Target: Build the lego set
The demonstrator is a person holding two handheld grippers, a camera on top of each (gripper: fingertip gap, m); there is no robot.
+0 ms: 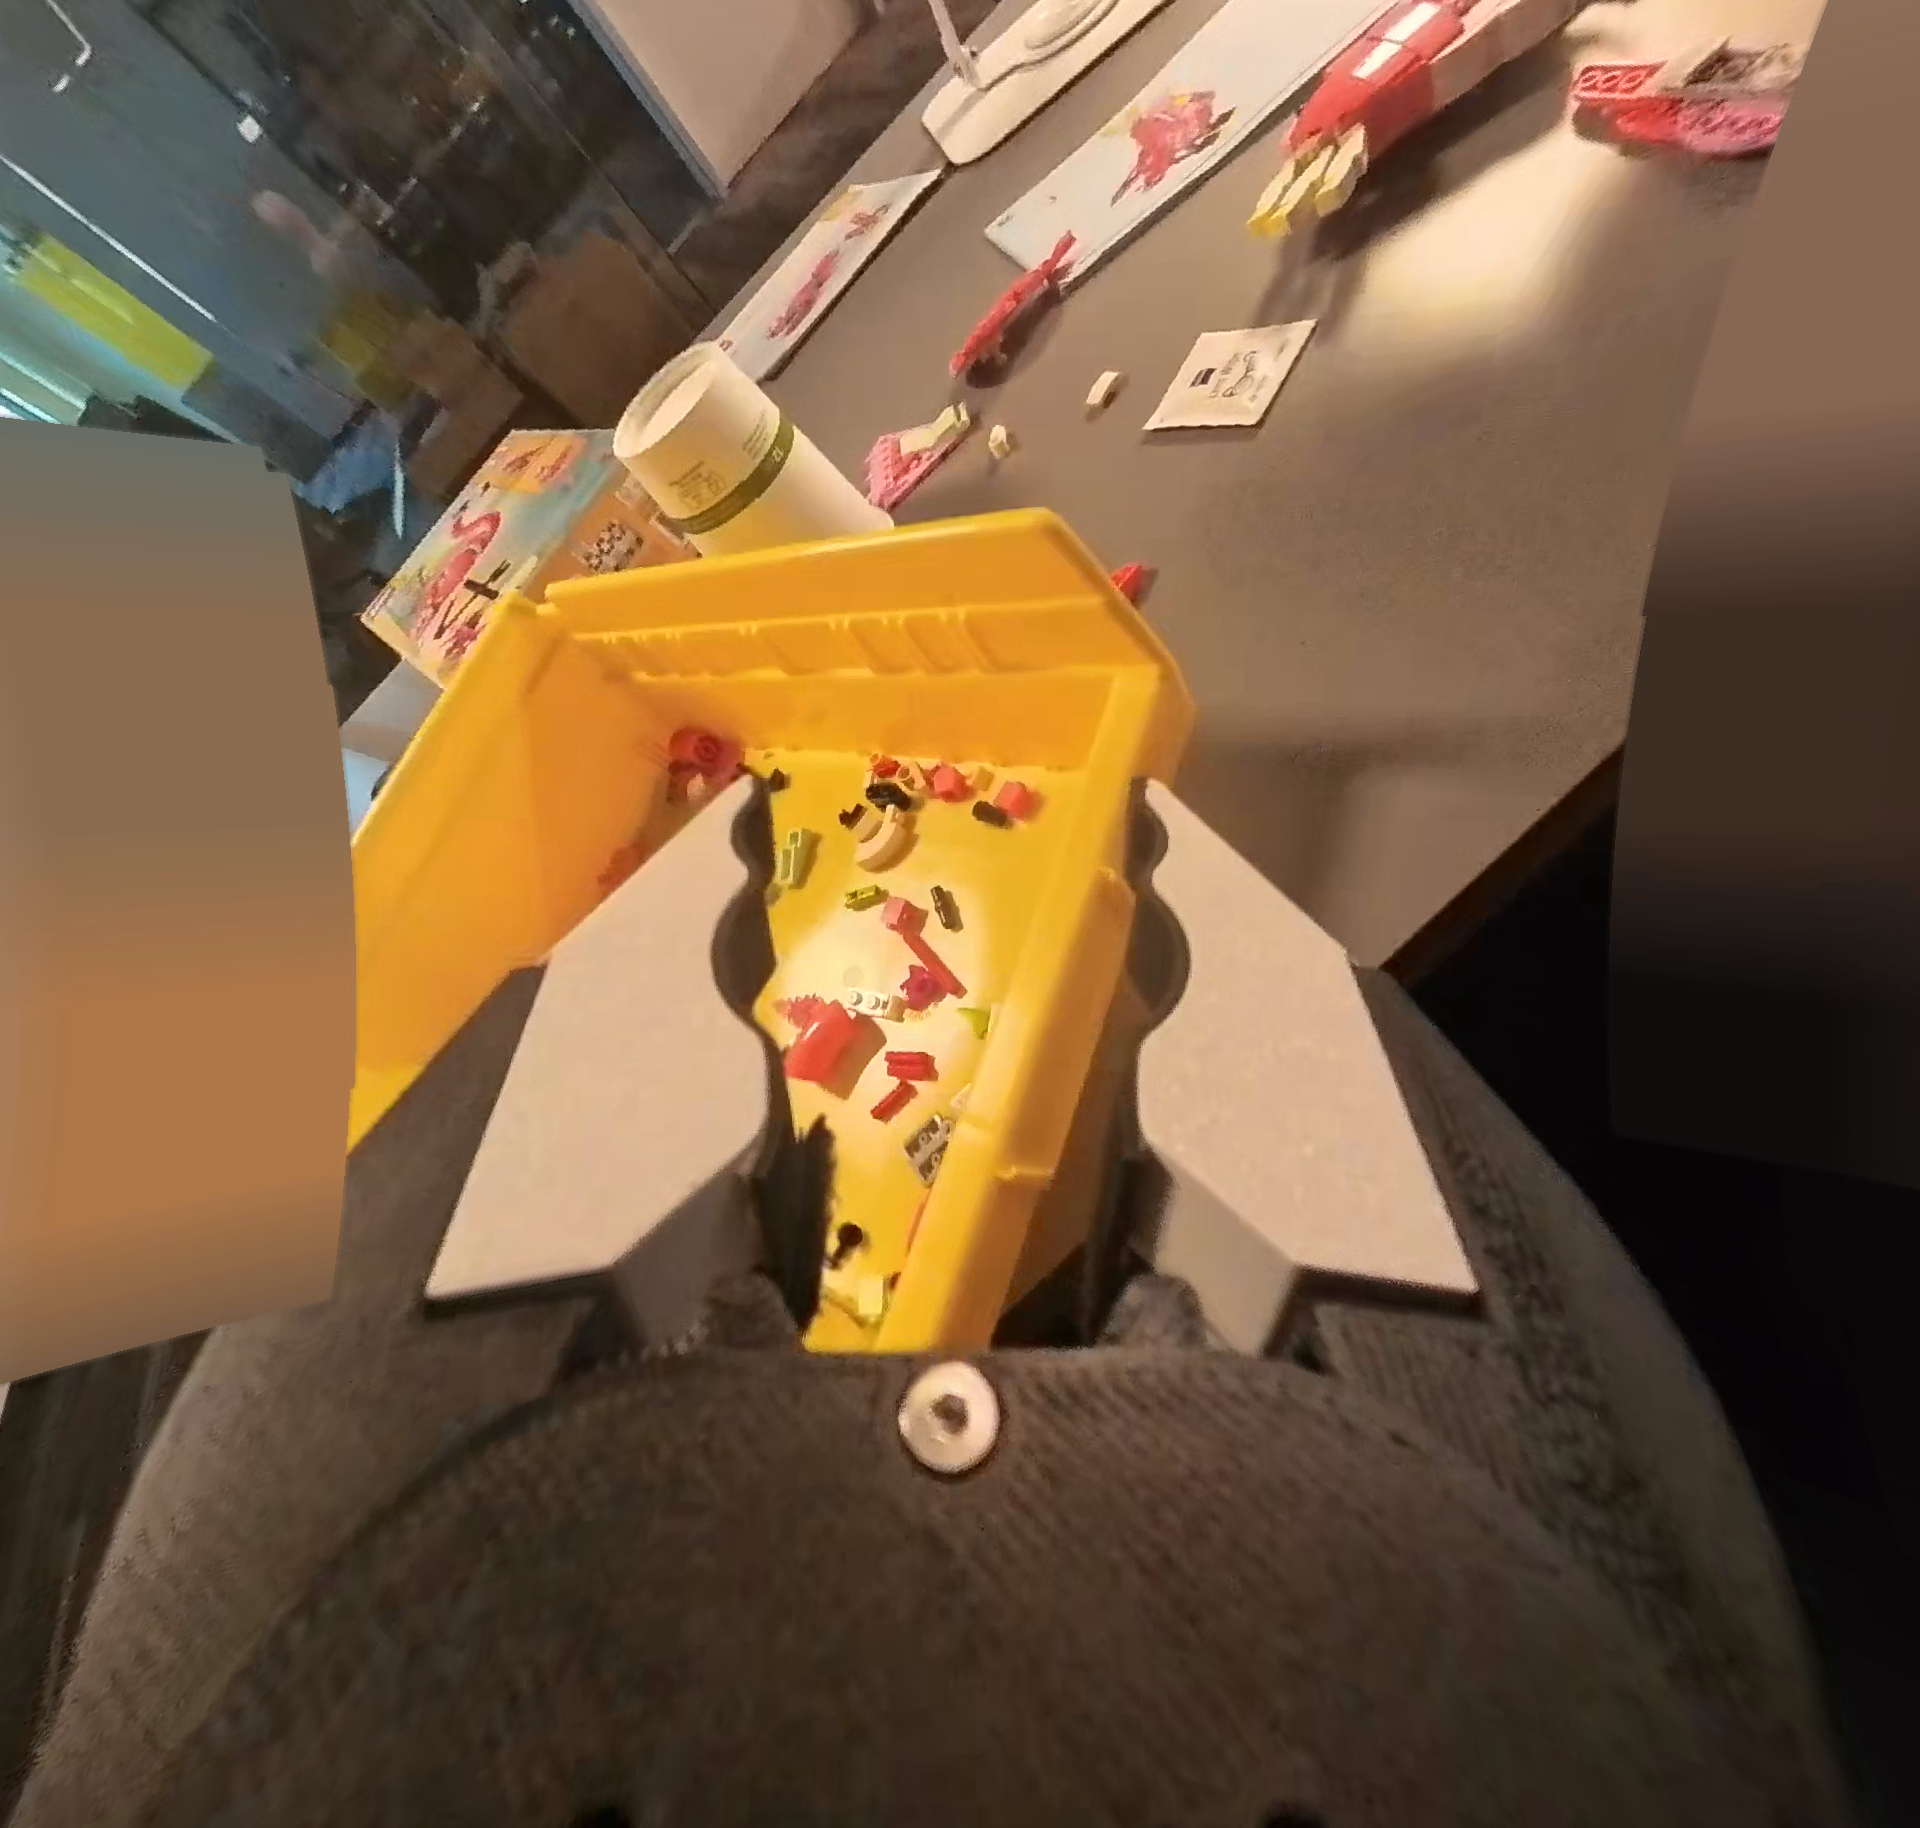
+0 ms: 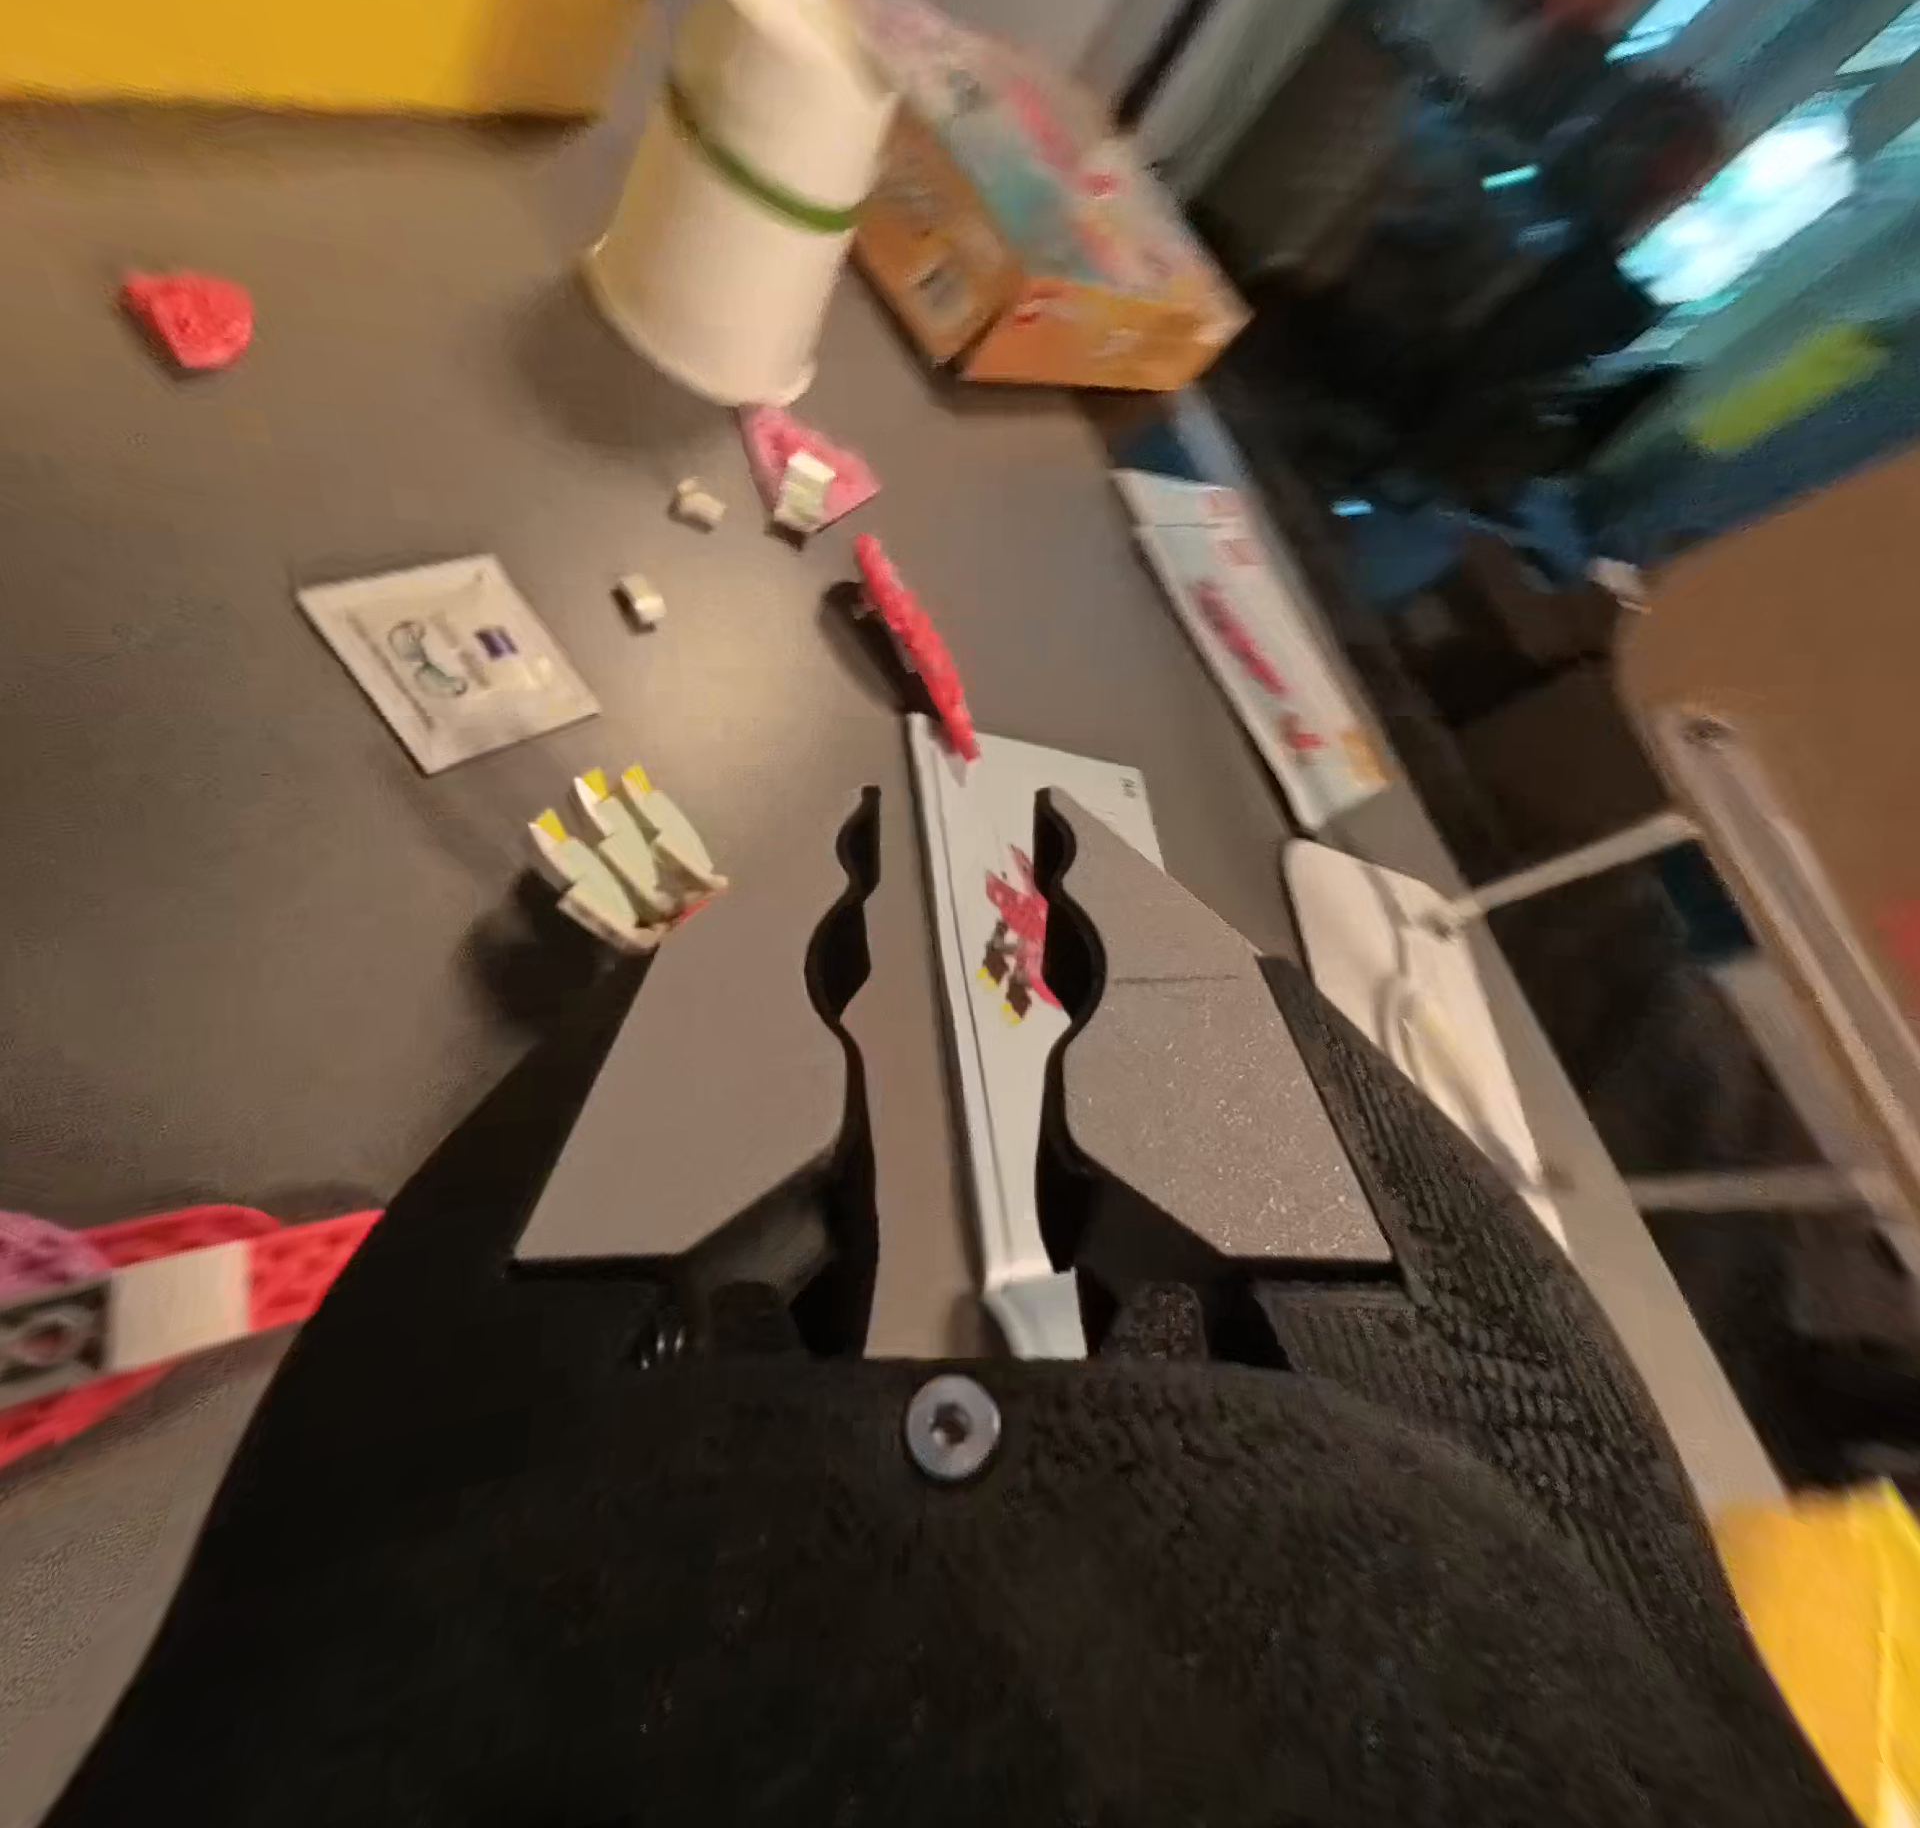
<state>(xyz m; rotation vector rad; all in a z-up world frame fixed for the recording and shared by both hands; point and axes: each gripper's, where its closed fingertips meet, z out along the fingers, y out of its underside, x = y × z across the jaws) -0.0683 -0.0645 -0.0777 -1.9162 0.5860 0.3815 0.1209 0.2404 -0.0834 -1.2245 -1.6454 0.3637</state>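
L gripper (image 1: 951,802): fingers wide apart astride one side wall of a tilted yellow plastic bin (image 1: 831,635) w/ small loose bricks (image 1: 894,989); not clamped. R gripper (image 2: 956,807): fingers apart, nothing held, over a pale printed booklet (image 2: 987,905) on the grey tabletop (image 2: 260,947); white paper cup (image 2: 738,251) further off.

My right gripper (image 2: 954,802) hung with jaws parted and bare over the grey table (image 2: 260,895), above a pale-blue printed booklet (image 2: 997,999), near a cream-and-yellow brick claw (image 2: 623,859).
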